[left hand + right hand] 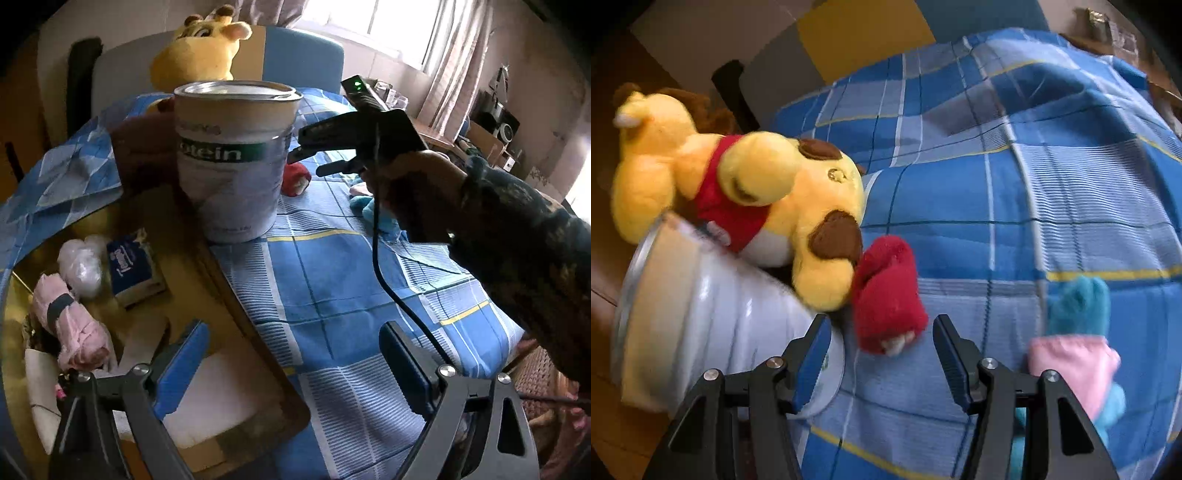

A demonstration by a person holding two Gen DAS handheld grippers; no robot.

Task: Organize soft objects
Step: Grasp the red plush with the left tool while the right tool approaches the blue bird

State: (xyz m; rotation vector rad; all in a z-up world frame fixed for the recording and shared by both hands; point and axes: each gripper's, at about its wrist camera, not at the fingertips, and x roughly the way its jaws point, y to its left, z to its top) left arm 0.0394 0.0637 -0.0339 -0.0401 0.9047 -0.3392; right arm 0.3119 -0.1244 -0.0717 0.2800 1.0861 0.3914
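plush still loose on the bed [960, 192]: yellow dog [798, 206], red toy [886, 288], blue toy [1078, 302] all unsorted. right gripper [882, 354] jaws apart, empty; left gripper [291, 354] likewise, so sorting is barely begun.

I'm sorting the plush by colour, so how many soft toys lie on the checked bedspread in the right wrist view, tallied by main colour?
Yellow: 1, the yellow plush dog
Red: 1, the red plush piece
Blue and pink: 1, the blue plush in pink
Total: 3
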